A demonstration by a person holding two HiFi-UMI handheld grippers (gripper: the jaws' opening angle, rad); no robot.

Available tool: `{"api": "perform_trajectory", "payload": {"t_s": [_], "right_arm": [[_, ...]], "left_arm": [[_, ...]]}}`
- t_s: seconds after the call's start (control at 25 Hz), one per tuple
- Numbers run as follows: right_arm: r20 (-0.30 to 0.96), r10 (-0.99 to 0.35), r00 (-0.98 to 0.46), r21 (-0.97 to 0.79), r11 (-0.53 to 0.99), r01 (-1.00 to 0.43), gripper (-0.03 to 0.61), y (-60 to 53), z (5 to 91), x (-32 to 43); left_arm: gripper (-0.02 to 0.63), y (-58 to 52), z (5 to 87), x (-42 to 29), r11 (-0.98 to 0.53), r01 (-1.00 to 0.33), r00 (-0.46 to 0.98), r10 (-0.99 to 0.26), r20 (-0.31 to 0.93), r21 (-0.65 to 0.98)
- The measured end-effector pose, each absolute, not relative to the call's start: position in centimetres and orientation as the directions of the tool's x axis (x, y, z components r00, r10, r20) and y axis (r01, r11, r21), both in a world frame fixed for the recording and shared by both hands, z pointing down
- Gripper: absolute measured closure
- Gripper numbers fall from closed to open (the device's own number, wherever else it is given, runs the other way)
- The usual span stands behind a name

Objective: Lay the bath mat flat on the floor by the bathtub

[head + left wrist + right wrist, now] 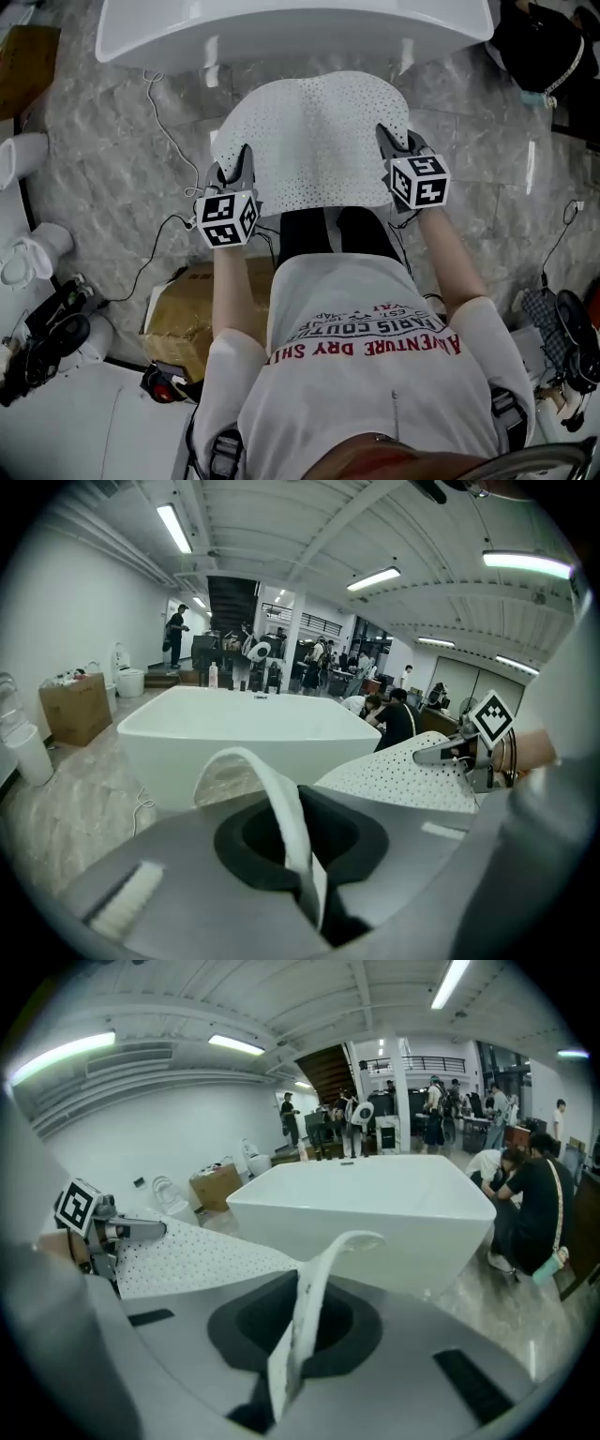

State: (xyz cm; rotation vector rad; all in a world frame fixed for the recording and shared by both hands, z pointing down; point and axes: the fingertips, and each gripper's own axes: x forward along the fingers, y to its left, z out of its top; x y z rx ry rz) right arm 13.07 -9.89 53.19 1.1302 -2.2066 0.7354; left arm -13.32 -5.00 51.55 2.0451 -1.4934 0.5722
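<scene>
The white perforated bath mat [314,141] hangs spread out above the marble floor, just in front of the white bathtub [291,33]. My left gripper [242,171] is shut on the mat's near left corner. My right gripper [392,152] is shut on its near right corner. In the left gripper view the mat's edge [281,808] curls up between the jaws, with the bathtub [244,733] straight ahead. From the right gripper view the mat's corner [309,1321] stands pinched between the jaws, and the rest of the mat [197,1255] stretches left toward the other gripper [127,1230].
A cardboard box [187,309] lies on the floor by my left leg. A white cable [169,136] runs across the floor left of the mat. Black equipment [47,333] sits at the left edge. A person in black [544,47] crouches at the tub's right end.
</scene>
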Motion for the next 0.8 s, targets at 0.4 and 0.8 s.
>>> {"api": "perform_trajectory", "payload": {"t_s": [0.4,0.8], "right_arm": [[0.732,-0.545,-0.409,-0.176,0.429,-0.886,0.561,-16.2,61.8,8.2],[0.772,-0.512,-0.377,-0.142,0.439,-0.887,0.561,-19.6,76.4,7.0]], "left_arm": [[0.597,-13.1,61.3,-18.0,-0.273,-0.932,0.361,-0.656,0.662,0.237],[0.597,-16.3,75.7,-19.9,-0.302,-0.919,0.394,-0.639,0.661,0.255]]}}
